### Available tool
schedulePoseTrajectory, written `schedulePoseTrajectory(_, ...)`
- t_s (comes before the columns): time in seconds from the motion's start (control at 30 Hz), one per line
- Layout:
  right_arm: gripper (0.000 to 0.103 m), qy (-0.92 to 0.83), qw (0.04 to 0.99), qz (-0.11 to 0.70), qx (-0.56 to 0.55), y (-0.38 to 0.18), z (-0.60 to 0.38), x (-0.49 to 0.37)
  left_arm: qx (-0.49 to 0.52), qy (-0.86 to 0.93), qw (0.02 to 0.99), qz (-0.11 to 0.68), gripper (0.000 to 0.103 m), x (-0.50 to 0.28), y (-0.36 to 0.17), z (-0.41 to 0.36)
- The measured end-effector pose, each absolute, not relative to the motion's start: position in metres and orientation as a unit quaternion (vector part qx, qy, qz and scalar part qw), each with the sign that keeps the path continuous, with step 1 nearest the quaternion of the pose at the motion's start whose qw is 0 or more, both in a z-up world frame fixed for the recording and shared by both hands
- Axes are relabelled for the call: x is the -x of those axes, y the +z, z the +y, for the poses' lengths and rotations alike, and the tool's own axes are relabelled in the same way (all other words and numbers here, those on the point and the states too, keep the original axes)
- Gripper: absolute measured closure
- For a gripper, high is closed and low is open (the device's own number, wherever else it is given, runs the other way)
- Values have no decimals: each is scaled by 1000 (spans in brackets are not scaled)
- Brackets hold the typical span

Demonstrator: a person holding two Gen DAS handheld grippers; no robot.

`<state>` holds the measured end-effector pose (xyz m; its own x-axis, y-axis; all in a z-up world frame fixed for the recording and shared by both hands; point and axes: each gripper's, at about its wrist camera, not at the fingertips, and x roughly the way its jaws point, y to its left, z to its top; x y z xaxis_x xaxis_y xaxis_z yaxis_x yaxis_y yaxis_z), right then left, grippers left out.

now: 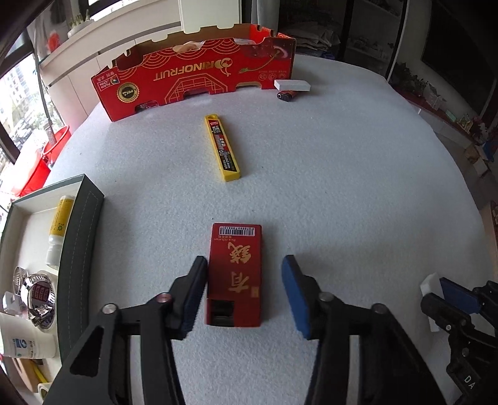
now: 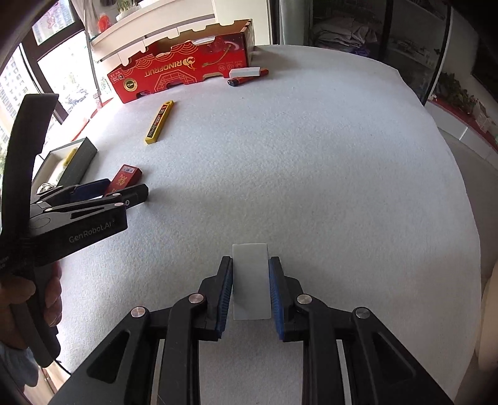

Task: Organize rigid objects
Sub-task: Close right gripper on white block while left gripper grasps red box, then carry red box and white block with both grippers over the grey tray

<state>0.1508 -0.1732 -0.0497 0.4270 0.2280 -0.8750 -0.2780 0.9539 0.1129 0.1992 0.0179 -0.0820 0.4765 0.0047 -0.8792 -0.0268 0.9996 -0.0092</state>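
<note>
White table (image 1: 342, 193) — red box (image 1: 235, 274), yellow case (image 1: 222, 148), possibly marker (image 1: 288, 95).

A white felt-like cloth (image 2: 311, 171) covers the table. Behind it, a white windowsill (image 1: 102, 40) runs under tall windows (image 1: 18, 102) with buildings outside. A red bucket (image 1: 56, 141) stands below; dark glass-fronted cabinets (image 2: 358, 28) line the far wall.

the left gripper (image 1: 244, 293) straddles a small red box (image 1: 235, 274) lying on the white table (image 1: 342, 187); its left pad touches the box's side, the right pad stands apart. beyond lies a yellow blade case (image 1: 222, 147), then a red cardboard box (image 1: 199, 74) with a white block (image 1: 292, 84) and a lighter (image 1: 288, 94) beside it. at far left a grey tray (image 1: 81, 236) holds small items.
</note>
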Motion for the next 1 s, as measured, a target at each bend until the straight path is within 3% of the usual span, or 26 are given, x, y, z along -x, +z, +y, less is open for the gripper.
schedulePoseTrajectory(0.63, 79, 148, 843, 517, -14, -36, -190, -79, 22, -54, 864, 501, 66, -80, -52, -32)
schedulePoseTrajectory(1.0, 79, 156, 850, 503, -8, -19, -174, -53, 38, -38, 876, 480, 66, -44, -35, -12)
